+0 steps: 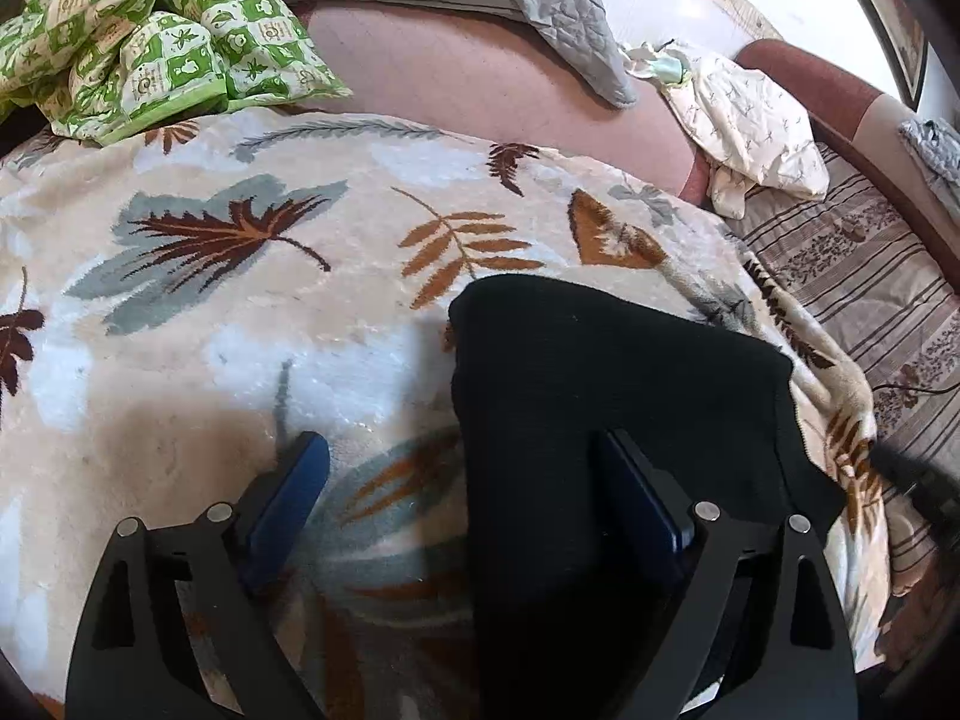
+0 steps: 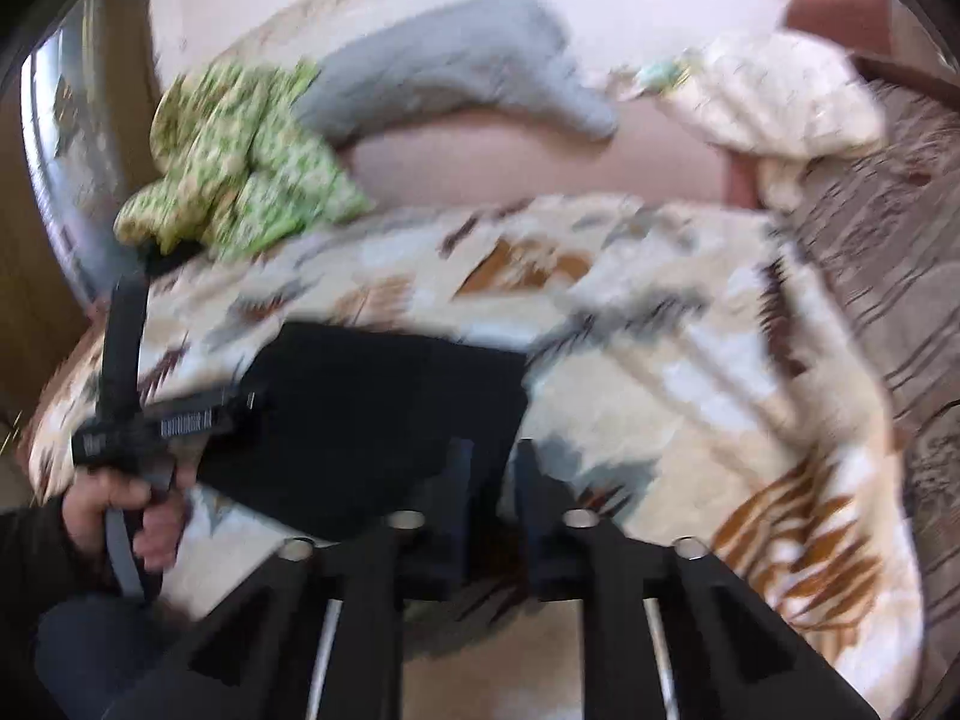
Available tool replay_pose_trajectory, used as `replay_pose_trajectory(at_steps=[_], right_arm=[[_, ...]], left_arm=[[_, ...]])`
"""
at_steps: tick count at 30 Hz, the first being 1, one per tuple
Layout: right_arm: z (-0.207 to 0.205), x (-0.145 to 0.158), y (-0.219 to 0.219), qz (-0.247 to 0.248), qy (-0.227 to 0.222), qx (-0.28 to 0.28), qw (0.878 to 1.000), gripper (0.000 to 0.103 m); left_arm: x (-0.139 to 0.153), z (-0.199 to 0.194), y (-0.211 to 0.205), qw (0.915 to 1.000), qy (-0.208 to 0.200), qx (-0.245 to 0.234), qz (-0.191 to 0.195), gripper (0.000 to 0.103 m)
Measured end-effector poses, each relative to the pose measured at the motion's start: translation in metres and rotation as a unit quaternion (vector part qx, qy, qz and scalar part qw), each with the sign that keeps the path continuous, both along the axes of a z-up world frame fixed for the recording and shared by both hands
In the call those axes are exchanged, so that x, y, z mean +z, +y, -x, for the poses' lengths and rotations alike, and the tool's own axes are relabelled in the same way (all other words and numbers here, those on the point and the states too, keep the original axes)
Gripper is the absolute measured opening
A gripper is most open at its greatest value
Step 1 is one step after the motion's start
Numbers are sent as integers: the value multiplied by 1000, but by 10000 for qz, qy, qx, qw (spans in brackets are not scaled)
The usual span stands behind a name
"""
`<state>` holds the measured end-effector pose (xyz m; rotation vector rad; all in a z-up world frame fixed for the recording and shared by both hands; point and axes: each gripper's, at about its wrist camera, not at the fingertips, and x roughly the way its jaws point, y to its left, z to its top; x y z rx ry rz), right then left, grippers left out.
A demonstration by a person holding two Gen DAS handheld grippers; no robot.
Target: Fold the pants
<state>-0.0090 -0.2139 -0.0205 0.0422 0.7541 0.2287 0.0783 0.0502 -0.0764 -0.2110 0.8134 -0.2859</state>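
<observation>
Pants folded | left tongs wide, astride edge | right tongs closed, empty

Black pants, folded into a compact, roughly rectangular bundle with smooth, flat layers and a rounded far corner, lie on a cream blanket patterned with brown and grey leaves, near its front edge.

Black pants folded on leaf blanket; right gripper nearly closed, empty
</observation>
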Motion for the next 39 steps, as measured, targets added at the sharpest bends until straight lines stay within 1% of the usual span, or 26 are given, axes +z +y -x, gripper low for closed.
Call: replay_pose_trajectory(at_steps=[1, 2, 4, 6, 7, 8, 10, 11, 12, 13, 14, 15, 18, 21, 22, 25, 26, 27, 28, 29, 31, 33, 35, 37, 38, 39], right_arm=[[-2, -6, 6, 24, 119, 127, 9998, 3], [-3, -9, 12, 67, 157, 216, 9996, 2], [-1, -9, 22, 94, 77, 442, 9989, 1], [1, -7, 27, 40, 38, 527, 9986, 1], [0, -9, 29, 85, 79, 508, 9986, 1], [-1, -12, 29, 144, 154, 462, 9987, 1], [-8, -24, 29, 306, 450, 367, 9978, 1], [-9, -29, 30, 339, 558, 366, 9972, 1], [-10, -31, 30, 361, 589, 372, 9969, 1], [-10, -32, 31, 364, 569, 395, 9969, 1], [-10, -33, 31, 330, 594, 430, 9968, 2], [-11, -34, 30, 292, 624, 416, 9968, 2], [-13, -35, 25, 99, 686, 365, 9969, 3], [-14, -35, 21, -29, 726, 334, 9968, 3], [-14, -35, 21, -55, 734, 319, 9968, 4], [-15, -33, 22, -45, 744, 338, 9966, 7], [-15, -33, 23, -50, 743, 343, 9966, 11], [-15, -32, 24, -64, 741, 355, 9966, 16], [-14, -32, 26, -70, 733, 387, 9965, 18], [-13, -31, 28, -26, 708, 403, 9967, 20], [-11, -31, 33, 132, 638, 388, 9971, 20], [-10, -31, 34, 178, 606, 351, 9974, 22], [-11, -31, 33, 86, 624, 296, 9976, 23], [-13, -30, 29, -87, 647, 250, 9976, 26], [-14, -30, 26, -252, 651, 280, 9972, 37], [-14, -30, 25, -489, 659, 428, 9957, 64]], left_arm=[[4, 4, 3, 9999, -100, 54, 50, 88], [13, 11, 7, 9993, -311, 180, 62, 83], [31, 27, 14, 9970, -721, 224, 194, 82], [49, 43, 15, 9947, -965, -76, 342, 82], [54, 50, 10, 9932, -987, -457, 406, 82], [55, 55, 5, 9918, -980, -725, 382, 82], [50, 64, -7, 9879, -977, -1195, 143, 82], [39, 63, -16, 9859, -803, -1466, 3, 82], [24, 58, -23, 9855, -477, -1623, -125, 82], [5, 52, -30, 9869, -168, -1539, -443, 79], [0, 50, -30, 9875, -78, -1515, -423, 79], [4, 48, -27, 9883, -114, -1497, -254, 79], [4, 43, -26, 9886, 20, -1500, -131, 80], [4, 41, -18, 9879, 48, -1533, 234, 80], [6, 43, -15, 9878, -7, -1529, 298, 80], [15, 55, -11, 9879, -445, -1443, 350, 82], [20, 59, -12, 9863, -603, -1490, 367, 83], [21, 61, -10, 9850, -673, -1543, 373, 83], [24, 63, -10, 9841, -749, -1578, 333, 84], [27, 65, -12, 9851, -799, -1514, 173, 84], [31, 64, -13, 9890, -828, -1203, -228, 84], [37, 67, -17, 9881, -946, -984, -704, 84], [44, 76, -23, 9805, -1257, -772, -1296, 87], [49, 82, -28, 9721, -1485, -601, -1715, 88], [50, 83, -27, 9705, -1525, -513, -1795, 89], [50, 79, -26, 9721, -1443, -414, -1801, 89]])
